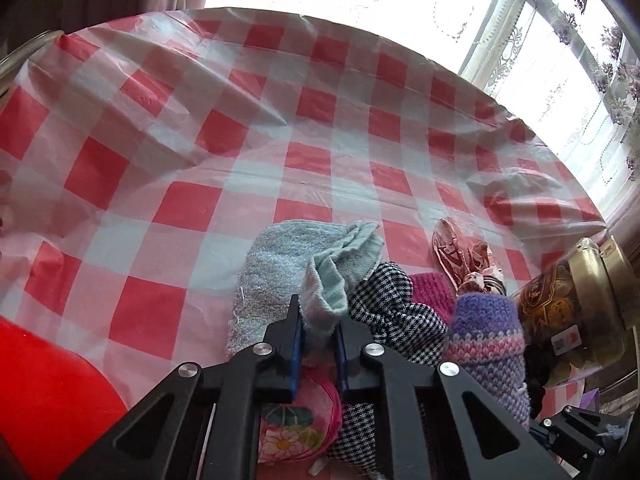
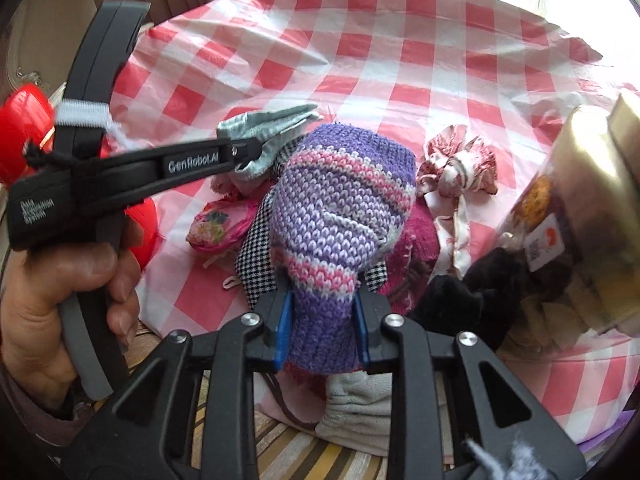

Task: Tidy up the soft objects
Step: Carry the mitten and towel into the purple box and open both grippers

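My left gripper [image 1: 319,322] is shut on a light blue towel cloth [image 1: 292,264], holding one fold up off the checked tablecloth. It also shows in the right wrist view [image 2: 256,156], gripping the same blue cloth [image 2: 276,124]. My right gripper [image 2: 322,312] is shut on a purple and pink knitted piece [image 2: 344,200], held upright above the pile; it shows in the left wrist view too [image 1: 486,340]. Under them lie a black-and-white houndstooth cloth [image 1: 394,312], a magenta knit [image 2: 416,248] and a floral pink pouch [image 2: 220,220].
A red-and-white checked cloth [image 1: 280,120] covers the round table. A pink patterned ribbon bow [image 2: 460,168], a black fuzzy item [image 2: 472,292] and a gold-lidded jar [image 2: 580,220] lie at the right. A red object [image 1: 44,392] sits at the left edge. A grey cloth [image 2: 356,408] hangs near the front edge.
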{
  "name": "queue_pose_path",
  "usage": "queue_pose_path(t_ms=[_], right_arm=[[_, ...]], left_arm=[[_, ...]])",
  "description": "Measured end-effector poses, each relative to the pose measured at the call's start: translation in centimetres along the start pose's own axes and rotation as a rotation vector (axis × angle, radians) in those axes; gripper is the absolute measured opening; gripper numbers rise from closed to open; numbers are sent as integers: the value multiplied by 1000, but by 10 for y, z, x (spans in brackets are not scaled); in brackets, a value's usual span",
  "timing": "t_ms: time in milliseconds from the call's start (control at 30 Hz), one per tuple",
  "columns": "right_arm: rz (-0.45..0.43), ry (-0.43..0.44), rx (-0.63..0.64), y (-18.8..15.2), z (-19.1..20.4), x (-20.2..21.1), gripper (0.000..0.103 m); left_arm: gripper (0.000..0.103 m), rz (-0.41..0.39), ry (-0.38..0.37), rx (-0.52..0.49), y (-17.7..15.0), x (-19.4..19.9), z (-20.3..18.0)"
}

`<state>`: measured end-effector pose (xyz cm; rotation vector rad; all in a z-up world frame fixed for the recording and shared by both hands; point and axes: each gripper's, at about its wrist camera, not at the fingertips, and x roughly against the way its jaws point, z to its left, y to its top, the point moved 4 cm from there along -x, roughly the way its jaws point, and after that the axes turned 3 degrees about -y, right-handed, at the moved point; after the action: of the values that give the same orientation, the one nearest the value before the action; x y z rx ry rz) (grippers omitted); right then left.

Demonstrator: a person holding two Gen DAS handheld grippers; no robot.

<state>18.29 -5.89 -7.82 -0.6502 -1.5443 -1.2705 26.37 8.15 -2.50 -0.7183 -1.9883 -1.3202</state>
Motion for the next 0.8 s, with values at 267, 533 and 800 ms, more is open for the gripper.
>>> queue_pose_path(t_ms=[267, 533, 800], right_arm=[[-76, 10, -42, 3, -7, 47, 30], [-127, 48, -73, -9, -17, 88, 30], [-192, 11, -170, -35, -58, 142, 30]], left_arm=[[13, -70, -50, 49, -3, 27, 8], [13, -137, -62, 23, -8, 55, -4], [13, -271, -112, -23, 4, 99, -26]])
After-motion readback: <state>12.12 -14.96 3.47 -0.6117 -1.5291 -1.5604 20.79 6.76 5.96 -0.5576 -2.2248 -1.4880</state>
